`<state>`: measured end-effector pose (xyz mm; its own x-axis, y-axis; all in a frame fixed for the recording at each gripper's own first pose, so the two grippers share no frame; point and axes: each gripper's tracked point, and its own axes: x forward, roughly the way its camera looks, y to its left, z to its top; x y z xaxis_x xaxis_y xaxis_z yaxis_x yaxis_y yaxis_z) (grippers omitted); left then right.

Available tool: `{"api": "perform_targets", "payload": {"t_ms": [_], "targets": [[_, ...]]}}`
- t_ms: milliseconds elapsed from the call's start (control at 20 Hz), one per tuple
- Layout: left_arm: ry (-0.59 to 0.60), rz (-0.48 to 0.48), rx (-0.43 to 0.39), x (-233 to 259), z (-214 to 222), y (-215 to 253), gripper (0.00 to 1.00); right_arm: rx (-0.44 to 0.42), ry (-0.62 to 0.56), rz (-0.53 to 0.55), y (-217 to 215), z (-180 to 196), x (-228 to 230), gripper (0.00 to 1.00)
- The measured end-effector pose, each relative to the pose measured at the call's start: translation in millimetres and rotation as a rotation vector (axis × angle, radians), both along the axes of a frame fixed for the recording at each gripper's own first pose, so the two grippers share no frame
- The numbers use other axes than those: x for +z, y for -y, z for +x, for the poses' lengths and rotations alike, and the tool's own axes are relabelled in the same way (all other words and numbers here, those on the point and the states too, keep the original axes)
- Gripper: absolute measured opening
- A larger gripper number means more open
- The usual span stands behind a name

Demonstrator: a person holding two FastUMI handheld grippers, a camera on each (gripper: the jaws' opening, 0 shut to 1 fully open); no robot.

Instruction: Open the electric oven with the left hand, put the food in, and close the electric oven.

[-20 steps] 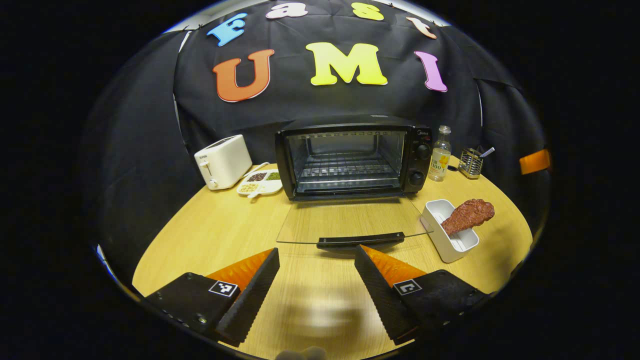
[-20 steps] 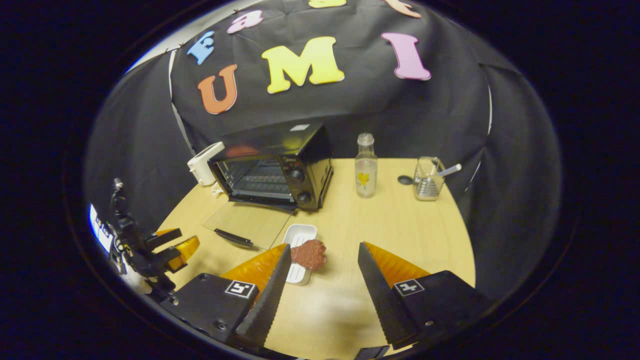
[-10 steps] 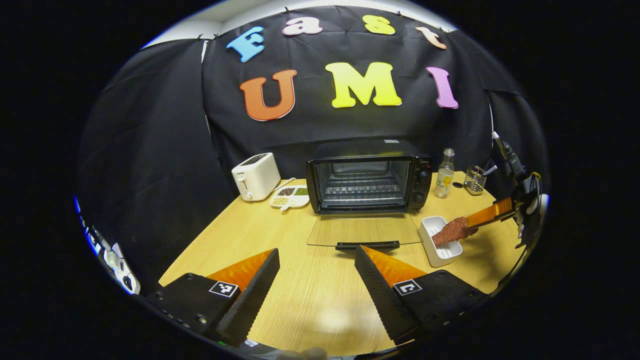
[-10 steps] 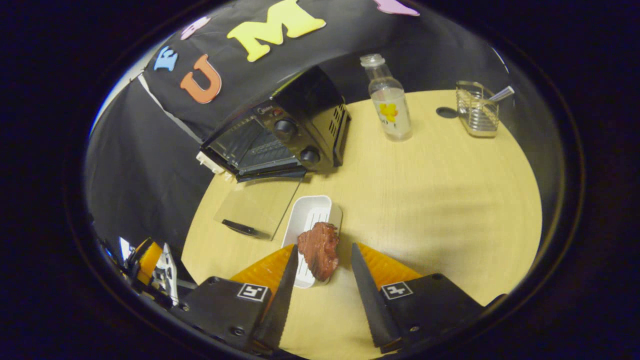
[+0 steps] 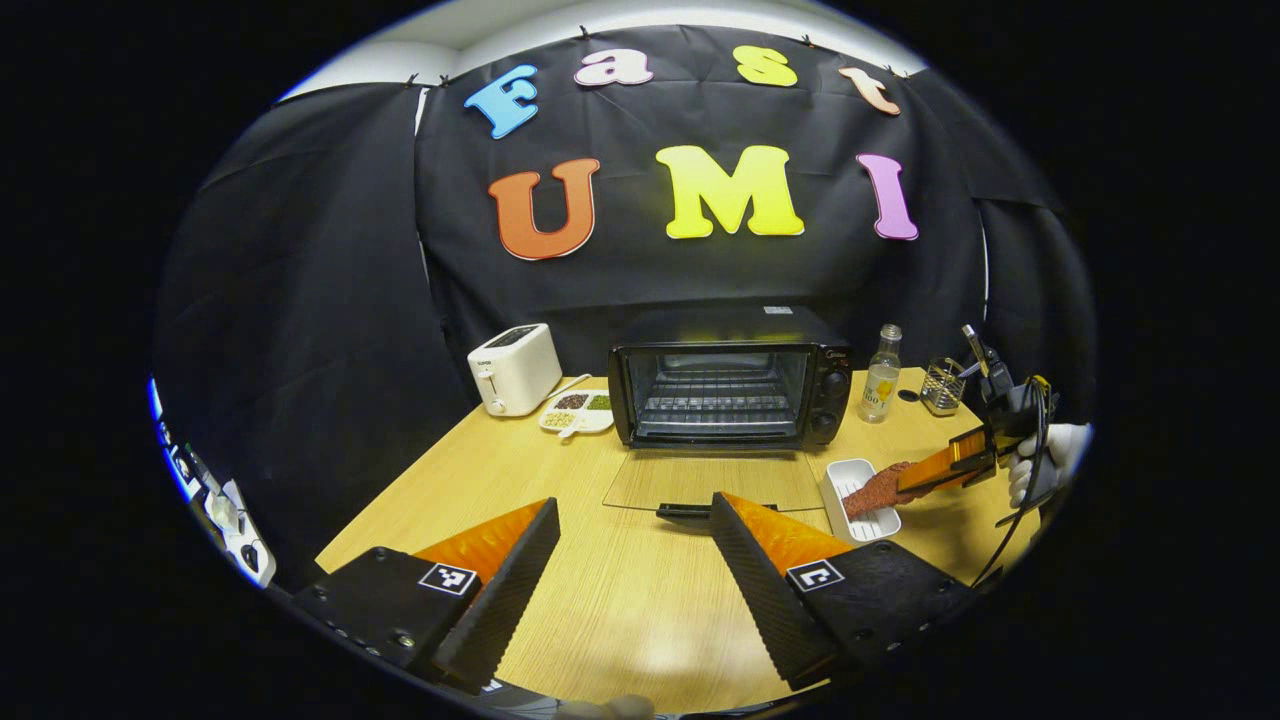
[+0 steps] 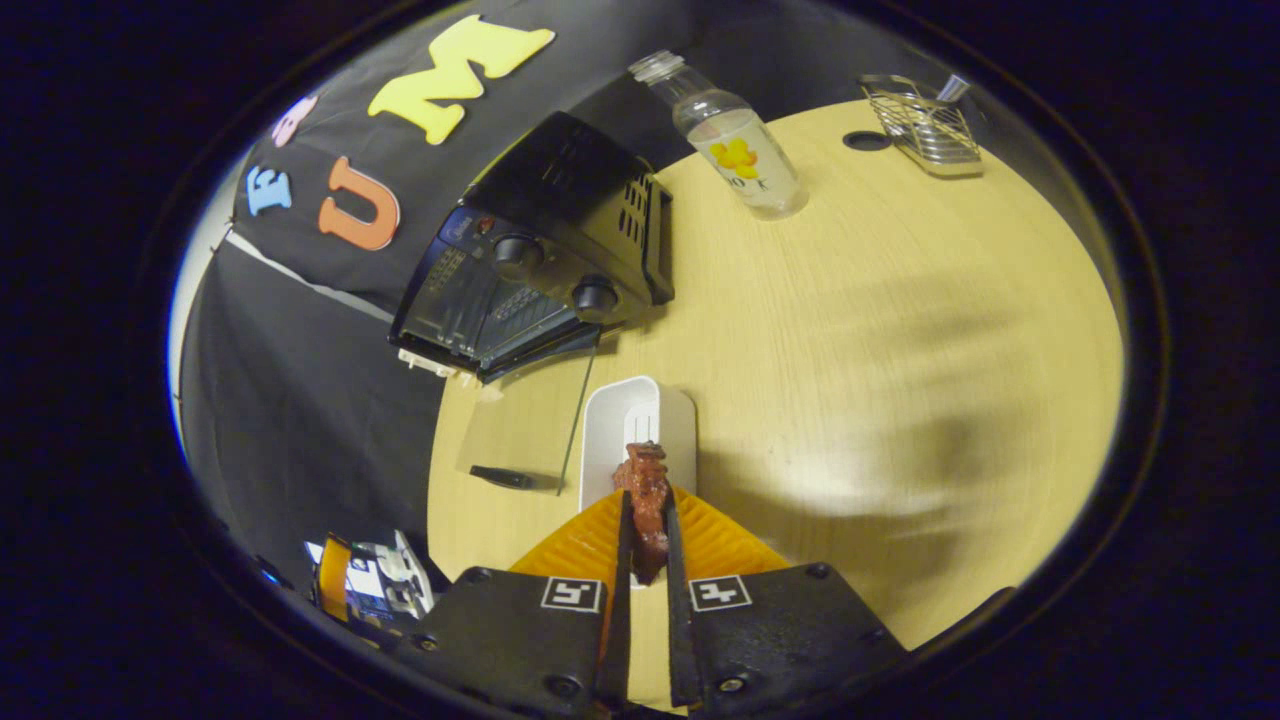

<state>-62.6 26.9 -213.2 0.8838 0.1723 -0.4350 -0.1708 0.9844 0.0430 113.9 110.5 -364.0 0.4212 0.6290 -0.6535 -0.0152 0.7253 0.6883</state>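
The black electric oven [image 5: 728, 395] stands at the back of the table with its glass door [image 5: 715, 480] folded down flat and a wire rack inside. To its right a white tray [image 5: 860, 497] holds the brown piece of food [image 5: 878, 488]. My right gripper [image 5: 915, 481], held by a gloved hand [image 5: 1040, 465], is shut on that food. In the right gripper view the food [image 6: 645, 478] sits pinched between both fingers of the right gripper [image 6: 647, 494], over the near end of the tray [image 6: 640, 410], with the oven [image 6: 540, 270] beyond. My left gripper [image 5: 634, 508] is open, in front of the door handle [image 5: 685, 511].
A white toaster [image 5: 515, 368] and a dish of grains [image 5: 578, 410] sit left of the oven. A clear bottle [image 6: 738, 150] and a metal cutlery holder [image 6: 915, 110] stand to its right. The left gripper [image 6: 365, 590] hangs off the table's near edge.
The left gripper has drawn back and away from the open oven door. The right gripper came down over the tray and shut on the food.
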Motion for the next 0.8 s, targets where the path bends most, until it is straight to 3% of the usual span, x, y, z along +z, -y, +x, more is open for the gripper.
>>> {"api": "perform_targets", "payload": {"t_ms": [200,450,650,800], "targets": [[0.010,-0.020,-0.048,-2,7,-10,0.97,-0.074,0.026,-0.011,4,2,15,0.13],[0.030,0.000,-0.118,3,16,-31,0.97,-0.219,0.120,0.030,2,8,73,0.16],[0.008,-0.026,-0.149,-13,23,-45,0.97,-0.269,0.181,0.068,-43,21,90,0.16],[0.011,-0.030,-0.150,-16,26,-57,0.97,-0.327,0.179,0.170,-96,43,87,0.16]]}}
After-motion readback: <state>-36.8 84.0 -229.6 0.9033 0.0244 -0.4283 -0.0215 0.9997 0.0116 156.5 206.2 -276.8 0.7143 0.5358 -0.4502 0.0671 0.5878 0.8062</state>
